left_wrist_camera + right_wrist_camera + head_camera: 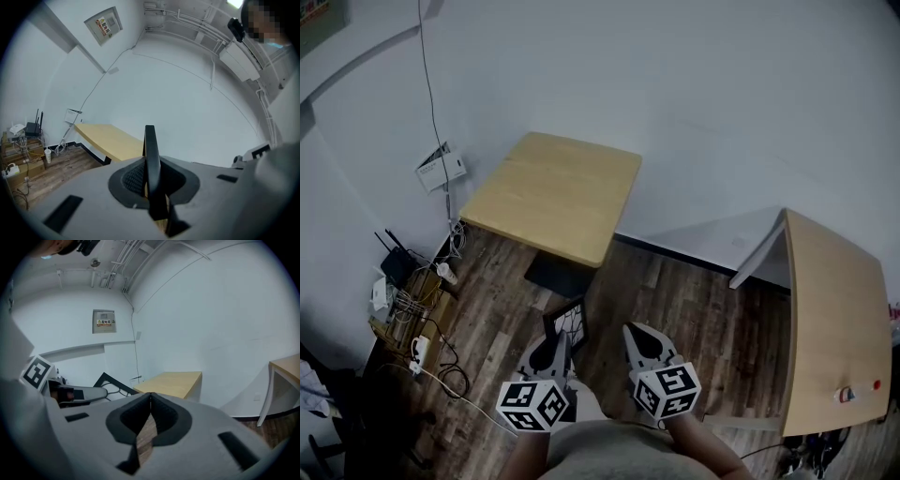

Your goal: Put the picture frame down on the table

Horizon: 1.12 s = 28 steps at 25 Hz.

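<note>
**Picture frame held clear of the table.** The picture frame (570,324) is pinched on edge between the jaws of the left gripper (151,177). It is held in the air over the wooden floor (694,309), short of the near edge of the small table (553,192). The jaws of the right gripper (150,403) are pressed together on nothing, just beside the left gripper.

Room corner bounded by white walls (694,112) and a dark wood-plank floor (675,300). A square wooden table (553,192) is set against the wall, and a second table (834,328) is seen at right. A low shelf (420,283) with a router (394,264) and cables is placed at left. A notice (103,23) is mounted high on the wall.
</note>
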### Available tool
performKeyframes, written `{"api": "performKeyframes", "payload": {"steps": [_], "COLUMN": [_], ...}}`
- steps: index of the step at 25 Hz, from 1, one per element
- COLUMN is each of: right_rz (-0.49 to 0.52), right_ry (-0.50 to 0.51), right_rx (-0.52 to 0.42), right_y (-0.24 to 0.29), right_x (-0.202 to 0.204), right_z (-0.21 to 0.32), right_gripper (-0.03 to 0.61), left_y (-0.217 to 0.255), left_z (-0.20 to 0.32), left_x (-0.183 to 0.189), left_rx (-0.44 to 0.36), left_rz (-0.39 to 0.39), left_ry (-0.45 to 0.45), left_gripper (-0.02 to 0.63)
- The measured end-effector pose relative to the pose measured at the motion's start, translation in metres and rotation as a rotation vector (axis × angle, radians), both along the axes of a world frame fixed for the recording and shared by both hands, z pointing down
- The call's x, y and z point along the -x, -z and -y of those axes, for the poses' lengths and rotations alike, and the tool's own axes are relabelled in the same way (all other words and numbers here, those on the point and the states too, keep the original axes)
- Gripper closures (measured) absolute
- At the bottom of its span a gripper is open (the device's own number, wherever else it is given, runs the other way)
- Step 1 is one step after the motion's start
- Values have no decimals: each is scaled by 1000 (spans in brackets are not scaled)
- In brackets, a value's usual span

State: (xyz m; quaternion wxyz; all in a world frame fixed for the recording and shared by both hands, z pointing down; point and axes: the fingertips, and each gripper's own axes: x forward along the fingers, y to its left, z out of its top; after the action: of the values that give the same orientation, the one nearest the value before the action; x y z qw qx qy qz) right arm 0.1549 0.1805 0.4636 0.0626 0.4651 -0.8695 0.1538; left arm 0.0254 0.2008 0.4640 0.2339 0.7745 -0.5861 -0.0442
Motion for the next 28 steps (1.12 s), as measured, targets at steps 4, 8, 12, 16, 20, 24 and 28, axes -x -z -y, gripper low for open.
{"api": "performKeyframes", "payload": {"steps": [4,8,12,16,20,24,28], "right_rz": [11,17,23,23,26,19,7], "right_ry": [2,21,35,30,12,-13,-46], "right_rx": [-2,-12,-20,-23,-19,-18,-15], "right_y": [3,14,24,28,25,21,15], "right_x": [20,50,78,100,116,129,137], "right_z": [46,93,133,165,194,215,234], "right_gripper": [578,578,578,578,578,578,578], "left_y": [1,6,11,13,10,7,1], "left_z": [43,85,123,154,185,207,227], "left_x": [13,36,61,84,102,116,128], "left_rx": [-4,-3,0,7,11,15,21], "left_rz": [8,16,19,24,24,22,15], "left_ry": [-19,-22,-21,-27,-40,-62,-85], "left_gripper": [575,575,575,575,575,575,575]}}
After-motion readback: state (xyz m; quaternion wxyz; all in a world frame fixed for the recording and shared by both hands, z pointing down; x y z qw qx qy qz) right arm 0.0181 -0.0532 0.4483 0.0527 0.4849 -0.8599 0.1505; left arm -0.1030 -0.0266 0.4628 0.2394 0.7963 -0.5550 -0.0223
